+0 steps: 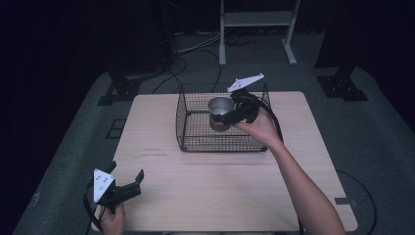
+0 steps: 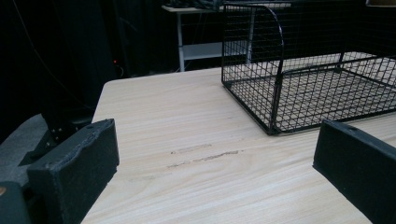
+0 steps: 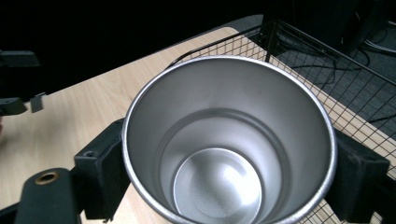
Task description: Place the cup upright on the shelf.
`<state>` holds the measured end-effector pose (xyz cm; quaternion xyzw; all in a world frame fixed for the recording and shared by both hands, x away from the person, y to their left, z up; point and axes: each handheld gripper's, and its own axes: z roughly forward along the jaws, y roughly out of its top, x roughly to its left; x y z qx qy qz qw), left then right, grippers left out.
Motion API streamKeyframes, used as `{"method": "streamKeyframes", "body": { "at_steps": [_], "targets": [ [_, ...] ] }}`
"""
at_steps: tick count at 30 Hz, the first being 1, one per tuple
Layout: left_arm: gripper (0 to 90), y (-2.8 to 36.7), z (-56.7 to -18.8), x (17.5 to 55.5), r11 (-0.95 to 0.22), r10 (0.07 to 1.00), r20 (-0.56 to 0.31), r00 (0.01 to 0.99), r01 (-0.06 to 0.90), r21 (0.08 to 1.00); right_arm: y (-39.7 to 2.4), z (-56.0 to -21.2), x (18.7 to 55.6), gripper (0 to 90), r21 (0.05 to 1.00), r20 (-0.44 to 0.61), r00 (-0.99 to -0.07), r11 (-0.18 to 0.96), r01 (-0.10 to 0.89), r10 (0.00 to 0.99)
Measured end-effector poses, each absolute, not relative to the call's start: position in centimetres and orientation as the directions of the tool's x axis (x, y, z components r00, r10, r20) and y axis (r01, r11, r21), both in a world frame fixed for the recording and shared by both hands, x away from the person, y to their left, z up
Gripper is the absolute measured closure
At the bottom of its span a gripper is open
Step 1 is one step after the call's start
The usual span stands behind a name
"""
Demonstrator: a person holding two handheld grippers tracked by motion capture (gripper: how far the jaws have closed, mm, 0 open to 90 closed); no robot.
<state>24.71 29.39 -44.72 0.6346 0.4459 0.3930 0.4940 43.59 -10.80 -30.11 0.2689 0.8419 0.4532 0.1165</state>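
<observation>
An empty steel cup [image 1: 221, 105] stands upright inside the black wire basket [image 1: 191, 128], held over its back part. My right gripper [image 1: 234, 114] is shut on the cup, one jaw on each side of its wall. In the right gripper view the cup [image 3: 229, 149] opens toward the camera, bare inside, with the basket [image 3: 355, 84] behind it. My left gripper [image 1: 128, 178] rests low at the table's front left corner, open, with nothing between its jaws. In the left gripper view the left gripper [image 2: 215, 177] faces the basket [image 2: 280, 93] across bare wood.
The light wooden table [image 1: 220, 196] carries the basket at its back middle. Dark floor, cables and stand feet [image 1: 122, 88] surround the table. A white frame [image 1: 257, 29] stands behind it.
</observation>
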Motion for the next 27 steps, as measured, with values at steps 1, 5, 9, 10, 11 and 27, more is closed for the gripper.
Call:
{"method": "streamKeyframes", "body": {
  "at_steps": [1, 5, 9, 10, 11, 27],
  "targets": [
    [0.0, 29.4, -44.7, 24.7, -0.115, 0.954, 0.059, 0.295, 0.176, 0.978, -10.7, -30.1, 43.7, 14.7, 0.825, 0.045, -0.825, 0.445, 0.348, 0.563],
    [0.0, 29.5, -44.7, 24.7, -0.112, 0.955, 0.058, 0.291, 0.176, 0.978, -10.5, -30.0, 44.3, 14.7, 0.816, 0.041, -0.812, 0.449, 0.364, 0.583],
    [0.0, 29.5, -44.7, 24.6, -0.107, 0.956, 0.054, 0.288, 0.172, 0.979, -10.4, -30.0, 45.0, 14.7, 0.815, 0.038, -0.803, 0.447, 0.369, 0.594],
    [0.0, 29.5, -44.7, 24.6, -0.107, 0.956, 0.054, 0.288, 0.172, 0.979, -10.4, -30.0, 45.1, 14.7, 0.814, 0.040, -0.802, 0.445, 0.372, 0.596],
    [0.0, 29.5, -44.7, 24.6, -0.108, 0.956, 0.055, 0.287, 0.172, 0.979, -10.4, -30.0, 45.3, 14.7, 0.815, 0.044, -0.801, 0.442, 0.375, 0.598],
    [0.0, 29.9, -44.6, 24.5, -0.099, 0.959, 0.048, 0.278, 0.173, 0.980, -9.2, -30.0, 48.3, 14.7, 0.811, 0.056, -0.778, 0.426, 0.401, 0.626]
  ]
}}
